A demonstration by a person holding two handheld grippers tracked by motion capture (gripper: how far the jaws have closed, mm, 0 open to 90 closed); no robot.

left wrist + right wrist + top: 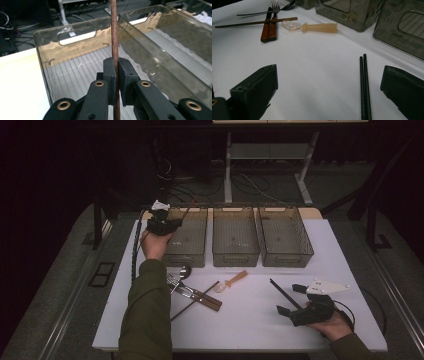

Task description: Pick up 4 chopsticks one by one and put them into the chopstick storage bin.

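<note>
Chopstick (114, 37), brown, clamped upright in left gripper (117, 72) above leftmost bin (75, 45); right gripper (329, 87) gapes wide.

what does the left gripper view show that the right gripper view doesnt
Left gripper view: the left gripper with its jaws shut on a thin brown chopstick, held upright over the leftmost clear bin, whose ribbed floor and handle slot show close up.

Right gripper view: the right gripper with jaws wide apart above the white table, a pair of black chopsticks between them, and farther off a wooden-handled knife and fork, a spoon, another brown chopstick and a pale plastic spoon.

Both: smoky clear bins and the white tabletop.
</note>
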